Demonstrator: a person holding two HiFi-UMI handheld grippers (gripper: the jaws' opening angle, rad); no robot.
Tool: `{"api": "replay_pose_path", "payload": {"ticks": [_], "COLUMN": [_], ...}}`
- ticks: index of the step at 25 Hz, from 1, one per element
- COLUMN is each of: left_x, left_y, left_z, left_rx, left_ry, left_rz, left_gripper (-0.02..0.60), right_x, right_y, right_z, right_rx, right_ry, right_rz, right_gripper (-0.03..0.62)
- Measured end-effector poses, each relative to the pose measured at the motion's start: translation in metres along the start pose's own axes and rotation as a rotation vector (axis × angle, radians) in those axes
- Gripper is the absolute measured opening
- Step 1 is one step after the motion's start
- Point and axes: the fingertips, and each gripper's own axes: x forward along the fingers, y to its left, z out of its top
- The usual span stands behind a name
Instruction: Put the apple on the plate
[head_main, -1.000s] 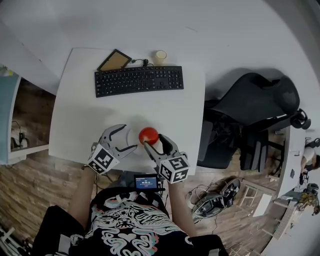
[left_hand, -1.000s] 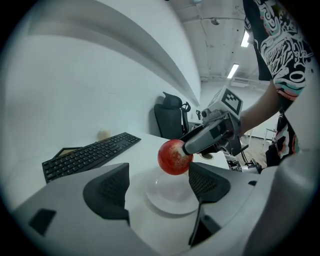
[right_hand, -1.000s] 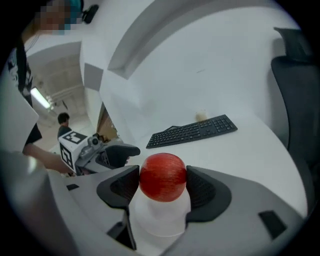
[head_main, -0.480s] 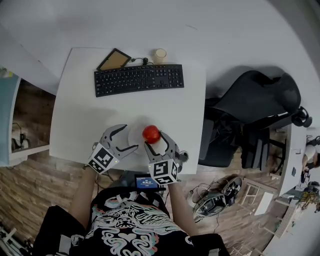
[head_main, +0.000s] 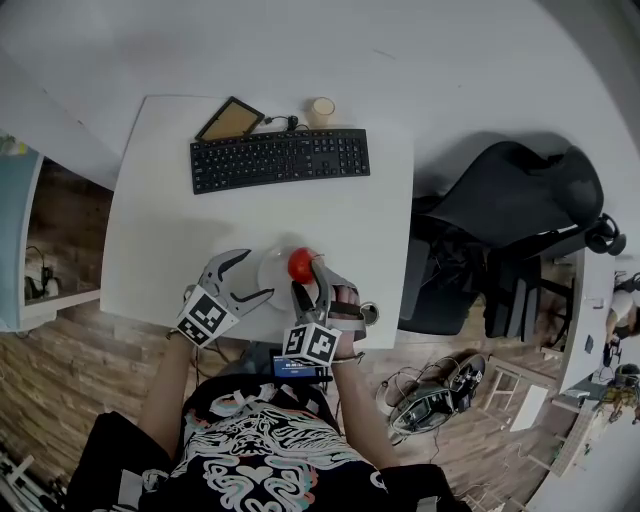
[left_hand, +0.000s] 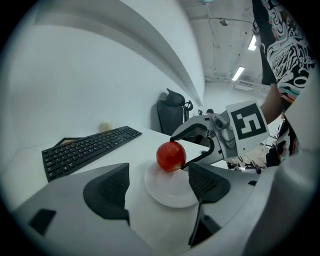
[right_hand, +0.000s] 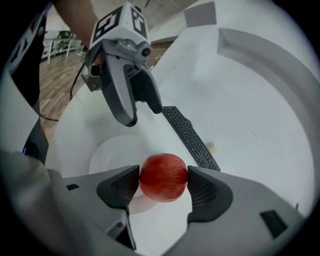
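Note:
A red apple (head_main: 301, 265) is clamped between the pads of my right gripper (head_main: 308, 273), which is shut on it. The apple hangs over the right part of a small white plate (head_main: 270, 274) near the white table's front edge. Whether the apple touches the plate I cannot tell. In the right gripper view the apple (right_hand: 163, 177) fills the gap between the jaws, with the plate (right_hand: 111, 154) below it. My left gripper (head_main: 257, 273) stands open at the plate's left side, with nothing between its fingers. From the left gripper view, the apple (left_hand: 170, 156) sits over the plate's (left_hand: 169, 190) far rim.
A black keyboard (head_main: 279, 159) lies across the back of the table (head_main: 160, 230), with a brown framed pad (head_main: 229, 121) and a pale cup (head_main: 320, 111) behind it. A black office chair (head_main: 500, 230) stands to the right of the table. A small lit screen (head_main: 293, 366) is at the person's waist.
My right gripper has turned and edged left with the apple, bringing it further over the plate. The left gripper has hardly moved.

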Motion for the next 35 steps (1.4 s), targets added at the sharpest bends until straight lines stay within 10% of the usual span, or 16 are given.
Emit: {"api": "replay_pose_path", "payload": {"ticks": [12, 28, 35], "left_x": [-0.005, -0.021, -0.029], "left_y": [0.005, 0.001, -0.005], "left_z": [-0.005, -0.011, -0.016], "left_rx": [-0.023, -0.03, -0.035], "left_ry": [0.011, 0.012, 0.011], "left_rz": [0.023, 0.039, 0.044], "left_gripper": [0.376, 0.376, 0.376], "right_x": [-0.011, -0.042, -0.039], "right_y": [0.022, 0.051, 0.057], "right_z": [0.018, 0.046, 0.04], "right_rx": [-0.105, 0.266, 0.311], "right_ry": [-0.018, -0.091, -0.08], "right_rz": [0.021, 0.282, 0.259], "right_gripper": [0.296, 0.295, 0.295]}}
